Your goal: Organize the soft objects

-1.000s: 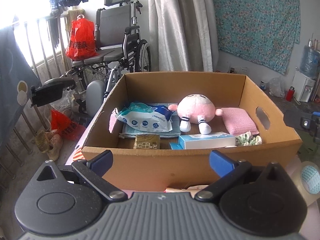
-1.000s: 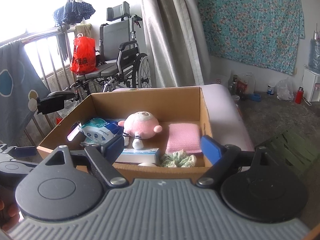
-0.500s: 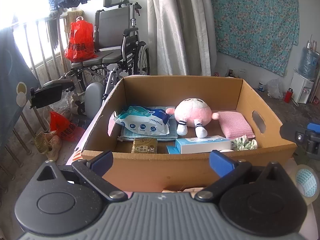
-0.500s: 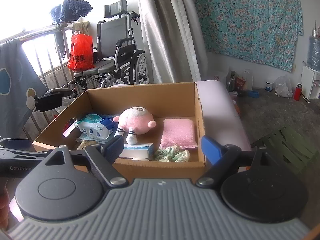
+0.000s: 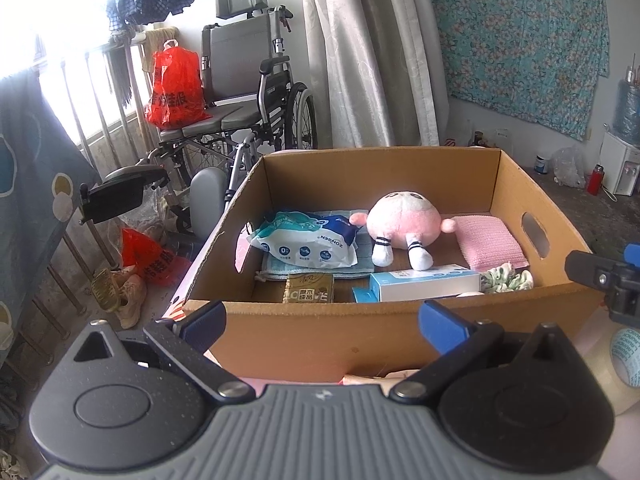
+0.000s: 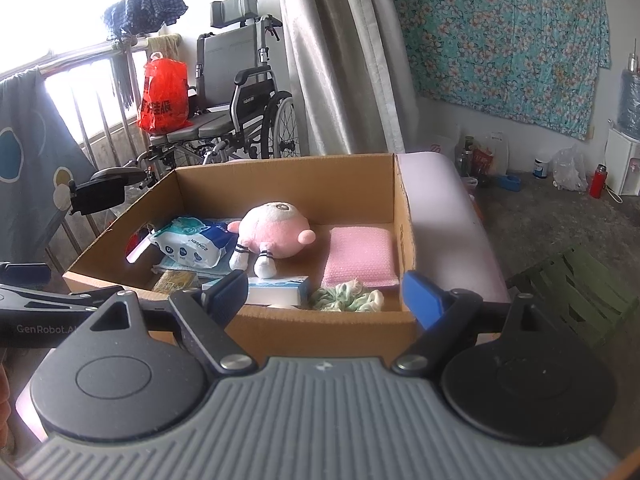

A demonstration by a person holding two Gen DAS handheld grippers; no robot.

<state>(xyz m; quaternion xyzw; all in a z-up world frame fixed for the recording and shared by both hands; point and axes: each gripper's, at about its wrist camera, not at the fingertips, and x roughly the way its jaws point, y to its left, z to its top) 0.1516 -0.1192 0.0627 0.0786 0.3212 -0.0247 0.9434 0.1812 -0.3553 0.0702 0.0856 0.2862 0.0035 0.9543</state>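
Left wrist view: the left gripper (image 5: 322, 322) stands wide apart and empty before the near wall of the cardboard box (image 5: 320, 340). Only here shows a tape roll (image 5: 624, 364) right of the box. Inside, the pink plush toy (image 5: 404, 226) lies mid-box, well beyond the fingertips.

Right wrist view: the right gripper (image 6: 326, 296) is likewise spread, holding nothing. Only here appears the lilac cushion (image 6: 444, 216) flanking the box's (image 6: 320, 334) right wall. The plush toy (image 6: 276, 232) rests beyond the near wall, with bare floor behind it.
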